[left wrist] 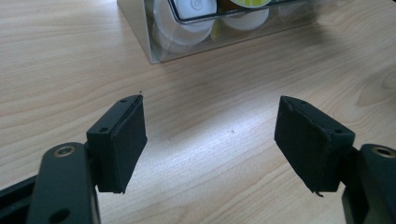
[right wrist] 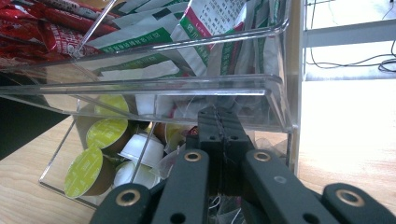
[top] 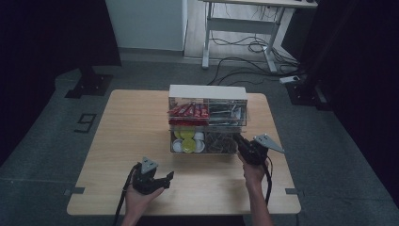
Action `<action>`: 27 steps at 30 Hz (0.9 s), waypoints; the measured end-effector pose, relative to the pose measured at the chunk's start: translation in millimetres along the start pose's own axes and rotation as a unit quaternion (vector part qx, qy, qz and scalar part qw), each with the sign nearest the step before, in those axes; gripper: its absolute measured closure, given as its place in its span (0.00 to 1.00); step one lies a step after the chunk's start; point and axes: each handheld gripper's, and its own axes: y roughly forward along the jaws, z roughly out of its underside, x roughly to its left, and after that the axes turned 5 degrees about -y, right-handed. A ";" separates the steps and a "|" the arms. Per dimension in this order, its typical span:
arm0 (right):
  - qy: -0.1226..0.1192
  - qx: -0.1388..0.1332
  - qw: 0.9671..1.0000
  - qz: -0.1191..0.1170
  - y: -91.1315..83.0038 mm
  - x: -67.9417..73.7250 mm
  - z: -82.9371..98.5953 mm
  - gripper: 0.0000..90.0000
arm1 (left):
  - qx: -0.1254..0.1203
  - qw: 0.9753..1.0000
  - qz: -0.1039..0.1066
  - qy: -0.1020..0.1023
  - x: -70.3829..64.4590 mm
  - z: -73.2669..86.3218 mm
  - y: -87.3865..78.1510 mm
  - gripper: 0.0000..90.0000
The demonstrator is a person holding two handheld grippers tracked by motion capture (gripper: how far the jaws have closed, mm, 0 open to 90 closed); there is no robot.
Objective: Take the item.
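Note:
A clear acrylic organizer [top: 207,92] stands mid-table with two tiers. Its upper tier holds red packets [top: 188,112] and green-and-white sachets [right wrist: 154,32]. The lower tier holds yellow and white capsules [right wrist: 100,133] on its left side. My right gripper [top: 238,140] reaches into the lower right compartment. In the right gripper view its jaws [right wrist: 219,119] are pressed together under the upper tray's rim [right wrist: 187,88]; whether something thin is pinched between them I cannot tell. My left gripper [top: 168,179] hovers open over bare wood near the front edge, and its pads [left wrist: 121,140] have nothing between them.
The organizer's near corner [left wrist: 140,37] lies ahead of the left jaws, with white capsules [left wrist: 187,23] behind its wall. Bare tabletop [top: 131,132] lies left of the organizer. Beyond the table stand a desk frame [top: 240,28], floor cables [top: 244,61] and a black stand base [top: 89,84].

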 end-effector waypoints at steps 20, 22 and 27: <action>0.004 -0.003 1.000 -0.001 -1.0 -2.0 0.2 0.99 | -0.012 1.000 -0.010 0.017 -20.1 -26.4 13.6 0.28; 0.006 -0.003 1.000 -0.001 -1.0 -2.1 0.1 0.99 | -0.010 1.000 -0.011 0.019 -23.0 -30.6 17.1 0.28; 0.008 -0.004 1.000 -0.002 -1.1 -2.7 0.1 0.99 | -0.011 1.000 -0.015 0.021 -25.6 -36.8 24.4 0.29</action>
